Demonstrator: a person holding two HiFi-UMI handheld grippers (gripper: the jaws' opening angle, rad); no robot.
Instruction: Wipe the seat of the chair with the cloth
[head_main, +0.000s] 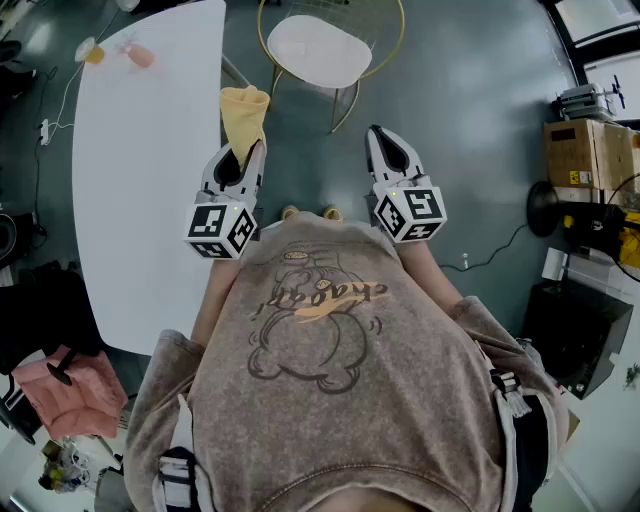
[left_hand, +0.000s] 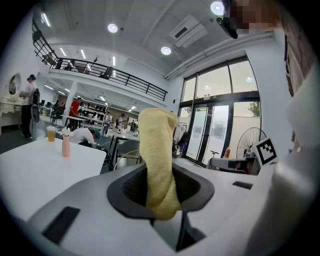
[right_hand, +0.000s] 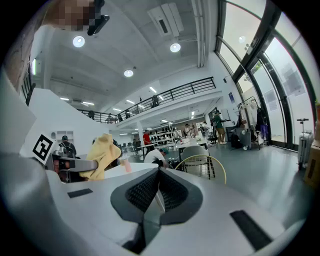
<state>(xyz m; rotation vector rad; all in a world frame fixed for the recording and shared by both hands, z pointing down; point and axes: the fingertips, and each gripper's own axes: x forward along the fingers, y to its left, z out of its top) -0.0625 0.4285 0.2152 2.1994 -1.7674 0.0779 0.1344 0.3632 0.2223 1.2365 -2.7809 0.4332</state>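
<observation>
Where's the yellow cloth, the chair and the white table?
cloth (head_main: 244, 112): head view, middle of the bunched fabric.
chair (head_main: 318, 50): head view, centre of its white seat.
table (head_main: 150, 170): head view, bare part of its top.

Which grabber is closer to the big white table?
Left. The left gripper, shut on the yellow cloth, is right at the white table's edge. The right gripper, shut and empty, is farther off, on the person's other side.
</observation>
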